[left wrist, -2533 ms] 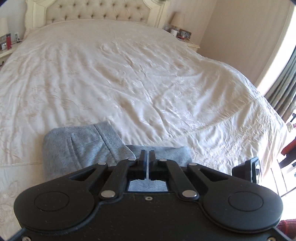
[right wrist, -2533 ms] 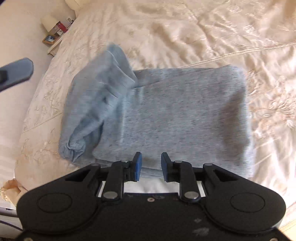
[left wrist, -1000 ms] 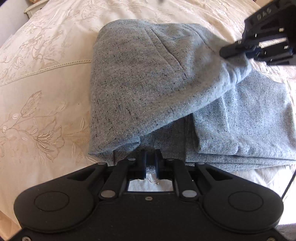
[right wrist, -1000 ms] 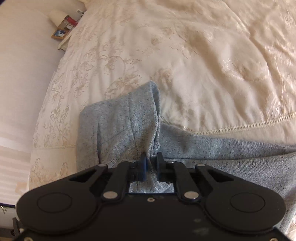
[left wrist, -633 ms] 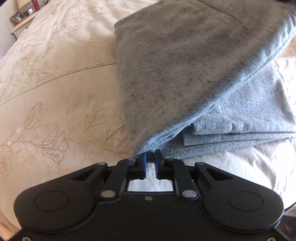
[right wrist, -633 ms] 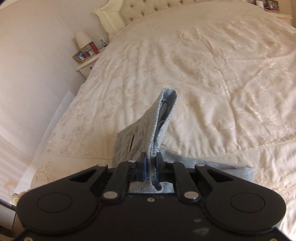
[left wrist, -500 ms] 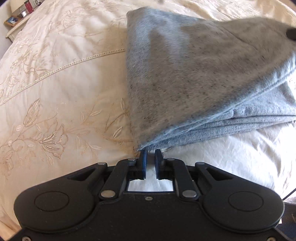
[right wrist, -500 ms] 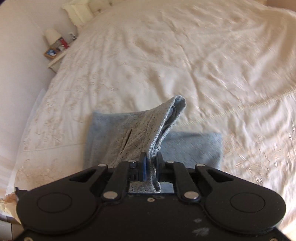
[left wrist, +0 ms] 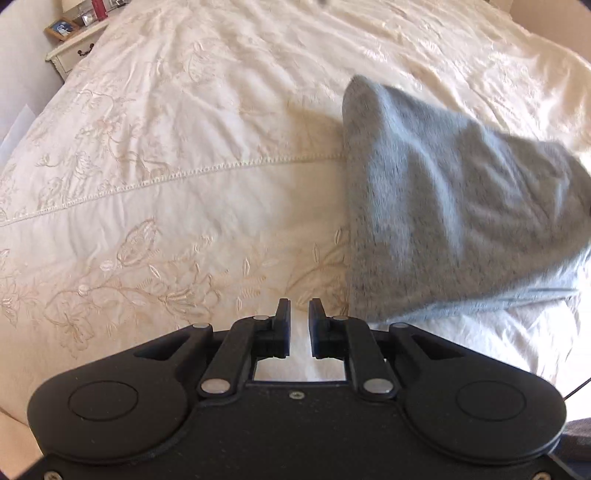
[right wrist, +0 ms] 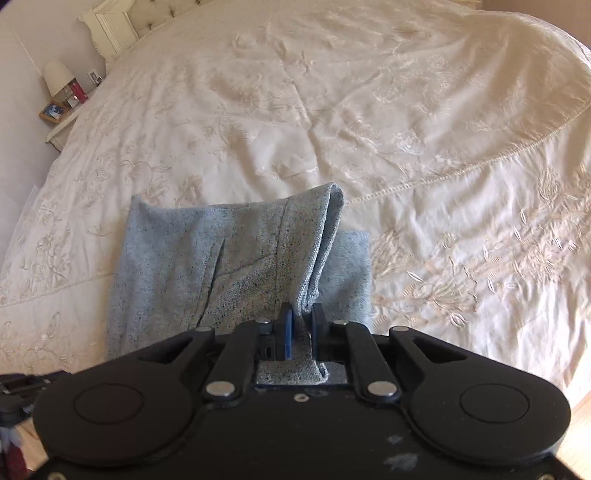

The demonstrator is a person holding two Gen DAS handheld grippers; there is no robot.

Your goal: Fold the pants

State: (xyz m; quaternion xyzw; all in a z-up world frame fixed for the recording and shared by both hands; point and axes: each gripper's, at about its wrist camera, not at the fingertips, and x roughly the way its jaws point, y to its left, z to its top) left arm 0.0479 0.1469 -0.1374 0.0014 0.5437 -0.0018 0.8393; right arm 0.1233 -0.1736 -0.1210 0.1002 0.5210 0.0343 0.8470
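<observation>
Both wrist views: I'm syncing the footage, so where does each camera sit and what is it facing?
Left wrist: behind the left gripper, facing the bedspread; fingers slightly parted, empty; grey pants to its right.
Right wrist: behind the right gripper, facing up the bed toward the nightstand; fingers clamped on a pants edge.
Shared: pants, bedspread, nightstand.

I count one pair of grey pants (right wrist: pixel 236 266), folded into a stack on one cream embroidered bedspread (right wrist: pixel 369 110). I have two grippers: the left gripper (left wrist: pixel 299 317) and the right gripper (right wrist: pixel 301 321). Beside the bed I see one white nightstand (left wrist: pixel 72 55), with one lamp (right wrist: pixel 55 77) and one framed photo (right wrist: pixel 51 110). One tufted headboard (right wrist: pixel 147 14) shows.
</observation>
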